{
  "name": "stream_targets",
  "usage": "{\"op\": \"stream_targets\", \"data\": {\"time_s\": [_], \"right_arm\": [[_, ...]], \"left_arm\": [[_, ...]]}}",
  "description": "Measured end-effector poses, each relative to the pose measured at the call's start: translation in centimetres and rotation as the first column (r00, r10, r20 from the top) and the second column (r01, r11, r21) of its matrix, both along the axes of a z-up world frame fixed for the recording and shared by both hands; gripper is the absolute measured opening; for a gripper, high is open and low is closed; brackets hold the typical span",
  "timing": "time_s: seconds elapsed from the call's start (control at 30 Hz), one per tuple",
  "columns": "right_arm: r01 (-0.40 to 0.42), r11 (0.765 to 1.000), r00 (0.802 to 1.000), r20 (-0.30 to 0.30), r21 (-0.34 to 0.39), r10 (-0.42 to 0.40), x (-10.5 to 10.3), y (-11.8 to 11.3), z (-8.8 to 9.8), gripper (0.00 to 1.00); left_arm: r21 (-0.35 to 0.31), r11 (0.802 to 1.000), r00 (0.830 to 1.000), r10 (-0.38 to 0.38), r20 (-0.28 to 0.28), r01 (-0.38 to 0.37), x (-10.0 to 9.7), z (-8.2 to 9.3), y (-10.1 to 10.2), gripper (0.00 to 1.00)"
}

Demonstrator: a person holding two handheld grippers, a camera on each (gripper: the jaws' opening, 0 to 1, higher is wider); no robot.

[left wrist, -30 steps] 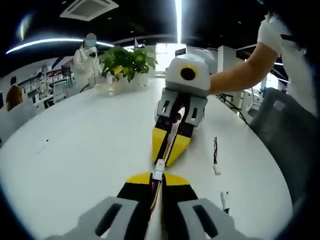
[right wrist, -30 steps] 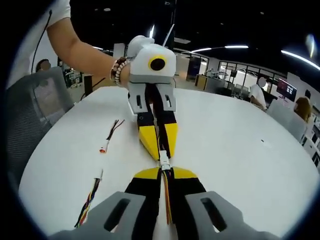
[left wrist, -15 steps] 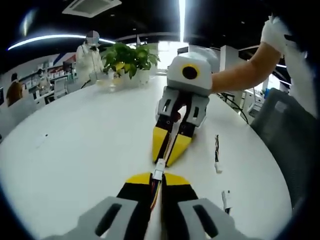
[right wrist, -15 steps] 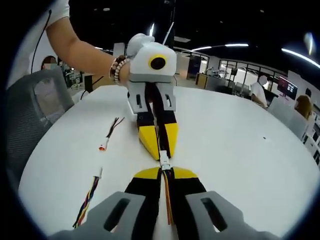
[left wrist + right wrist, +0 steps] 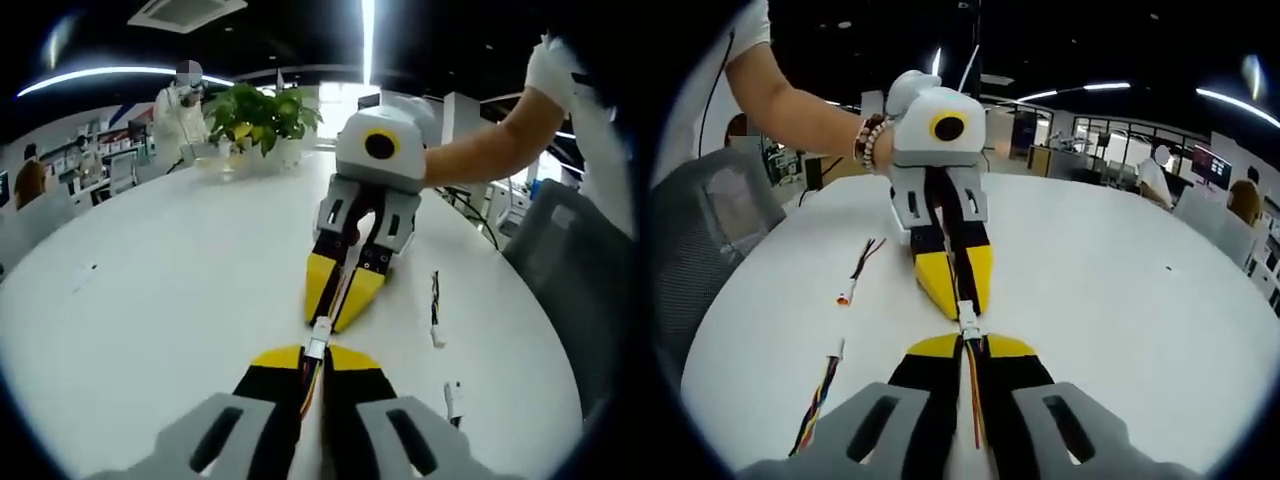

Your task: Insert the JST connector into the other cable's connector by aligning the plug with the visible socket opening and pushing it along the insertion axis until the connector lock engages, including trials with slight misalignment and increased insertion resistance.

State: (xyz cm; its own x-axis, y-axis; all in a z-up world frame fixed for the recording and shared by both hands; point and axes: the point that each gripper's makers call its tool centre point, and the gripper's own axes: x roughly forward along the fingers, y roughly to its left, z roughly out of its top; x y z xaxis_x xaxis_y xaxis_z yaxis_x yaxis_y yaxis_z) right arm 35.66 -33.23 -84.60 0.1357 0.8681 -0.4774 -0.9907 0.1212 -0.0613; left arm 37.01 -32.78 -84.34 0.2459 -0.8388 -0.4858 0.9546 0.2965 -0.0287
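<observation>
White table (image 5: 150, 300) bears both tools pinching cables, small white connectors (image 5: 318, 335) touching.

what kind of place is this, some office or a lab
Probably an open-plan office or lab: a large white round table with a potted plant, a mesh office chair, strip ceiling lights, and desks with monitors behind.

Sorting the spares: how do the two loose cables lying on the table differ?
In the right gripper view, the farther loose cable has dark wires and an orange-tipped connector; the nearer loose cable has multicoloured wires and a white connector. Both lie untouched on the white table.
</observation>
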Motion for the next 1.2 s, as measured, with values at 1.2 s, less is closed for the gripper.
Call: {"op": "stream_targets", "data": {"time_s": [1.2], "right_arm": [[0.063, 0.998, 0.998, 0.020, 0.014, -0.064, 0.0, -0.9, 2.3, 0.18]], "left_arm": [[-0.140, 0.984, 0.994, 0.107, -0.006, -0.107, 0.2, 3.3, 1.0, 0.22]]}}
